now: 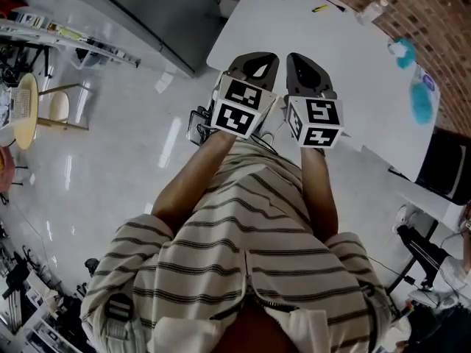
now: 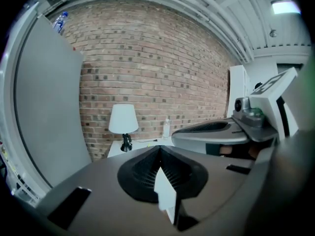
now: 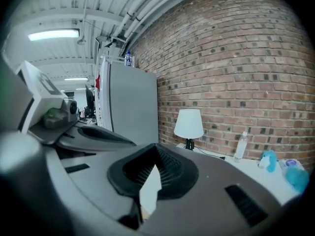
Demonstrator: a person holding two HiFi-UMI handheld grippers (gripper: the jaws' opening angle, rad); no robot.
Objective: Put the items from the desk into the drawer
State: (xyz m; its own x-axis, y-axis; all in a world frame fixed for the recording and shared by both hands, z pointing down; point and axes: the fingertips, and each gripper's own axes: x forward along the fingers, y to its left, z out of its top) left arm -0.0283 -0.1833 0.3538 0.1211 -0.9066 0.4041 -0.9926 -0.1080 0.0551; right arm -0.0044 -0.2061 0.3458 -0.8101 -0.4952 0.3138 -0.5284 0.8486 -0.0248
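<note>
Hovering side by side, centre frame: left gripper (image 1: 257,61) and right gripper (image 1: 305,63), jaws of both clenched on nothing. White desk (image 1: 346,65), upper right, bearing teal items (image 1: 422,101), bottle (image 1: 372,10), yellow pen (image 1: 321,8).

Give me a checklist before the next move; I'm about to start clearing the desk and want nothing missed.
1. Is the left gripper empty: ok, jaws together on nothing.
2. Is the right gripper empty: ok, jaws together on nothing.
3. Jaws apart for a pick: not ok, both are shut.
4. Items in view on the desk: ok, a bottle and blue items lie beyond a lamp.
5. Grippers at the items: not ok, both are held short of them.
6. Is the drawer found and open: cannot tell, no view shows it clearly.
</note>
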